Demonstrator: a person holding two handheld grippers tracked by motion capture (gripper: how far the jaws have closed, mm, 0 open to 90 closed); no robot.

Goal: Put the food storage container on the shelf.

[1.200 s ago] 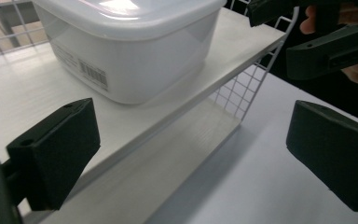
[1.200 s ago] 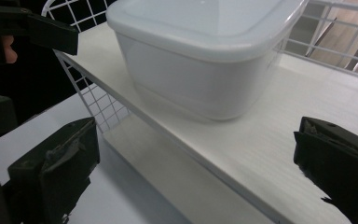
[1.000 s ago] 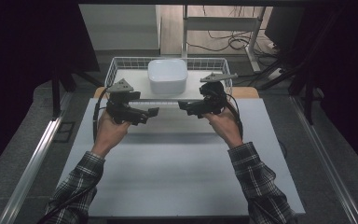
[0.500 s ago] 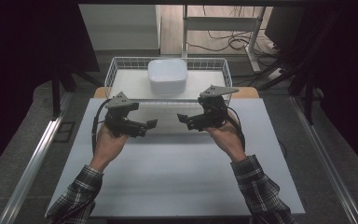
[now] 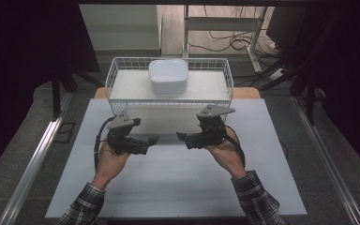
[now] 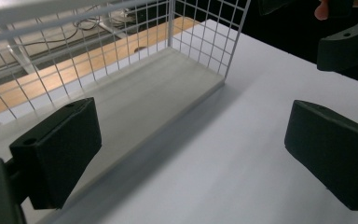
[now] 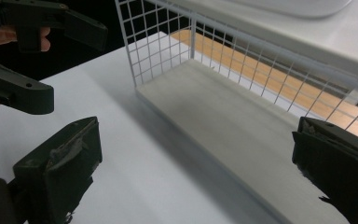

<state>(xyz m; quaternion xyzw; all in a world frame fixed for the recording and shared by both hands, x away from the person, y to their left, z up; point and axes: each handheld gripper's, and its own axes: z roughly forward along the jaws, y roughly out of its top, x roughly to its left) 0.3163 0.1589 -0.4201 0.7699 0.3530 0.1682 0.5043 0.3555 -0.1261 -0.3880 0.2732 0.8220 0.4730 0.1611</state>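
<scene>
Wire basket, white and rectangular, stands at the far edge of the white table; it is the thing nearest both grippers, and we treat it as the object in hand. We see its near wall just beyond the two grippers in the high view, with a pale board as its floor. On a raised white surface inside it sits a white bowl, square with rounded corners, at about the middle of the basket's length. In the left gripper view one corner of the basket rises ahead of the jaws, and its floor board reaches toward the left jaw. In the right gripper view the opposite corner appears, with the board running toward the right jaw. We hold the left gripper above the table, near the basket's front wall and pointing inward toward the other gripper; its jaws stand wide apart with nothing between them. The right gripper mirrors it, jaws likewise spread and empty, its tips well short of touching the left one. Both hands wear plaid sleeves.
</scene>
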